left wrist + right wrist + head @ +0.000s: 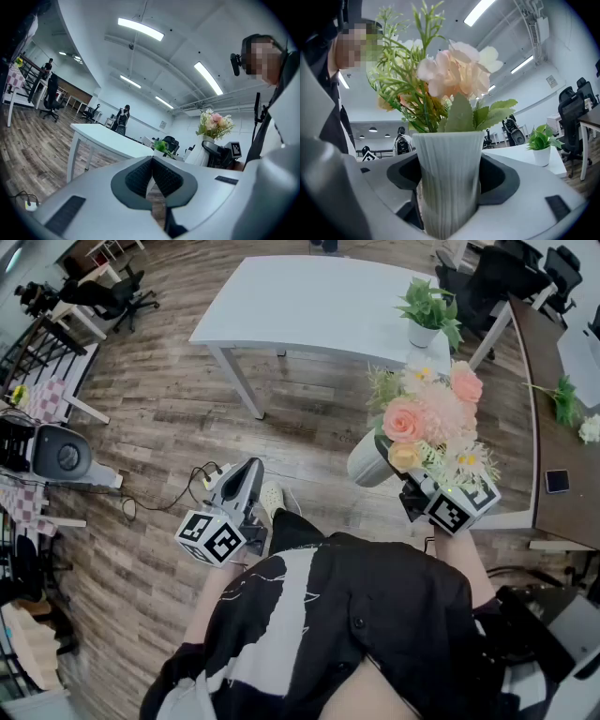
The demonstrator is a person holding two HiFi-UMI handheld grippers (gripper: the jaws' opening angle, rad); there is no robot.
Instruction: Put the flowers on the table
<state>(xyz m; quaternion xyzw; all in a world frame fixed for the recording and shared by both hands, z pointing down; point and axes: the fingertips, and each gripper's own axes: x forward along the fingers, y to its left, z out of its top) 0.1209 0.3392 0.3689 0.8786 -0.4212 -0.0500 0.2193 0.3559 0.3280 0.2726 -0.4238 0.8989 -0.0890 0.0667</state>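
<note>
Black-and-white top [319, 634] of the person fills the bottom of the head view, with both grippers out front.

Right gripper [450, 183]: clenched on the white ribbed vase [367, 463], 2 pads pressing its sides low on the body. Flowers [427, 418] stand in the vase, pink and peach heads plus greenery. The whole thing is in the air over the wood floor [169, 418], touching nothing else.

Left gripper [152, 176]: jaws together with nothing between them, held low at the person's left and pointing toward the table.

White table [309, 306] is ahead, well apart from the vase. 1 small potted plant [429, 315] sits near its right edge; the rest of the top looks bare. A dark wooden desk [562, 456] with a phone [557, 481] is off to the right, closer to the vase.

Step, my read: carry phase. The pick is done and the placement isn't.

Next move needs:
- bring the vase over bare tabletop, clear of the potted plant
- get it upright and the base flat on the surface before the pads let go
- bouquet looks top-heavy, so a tilted release could tip it

Which table is meant I can't tell from the task wording; the white one seems likeliest.
</note>
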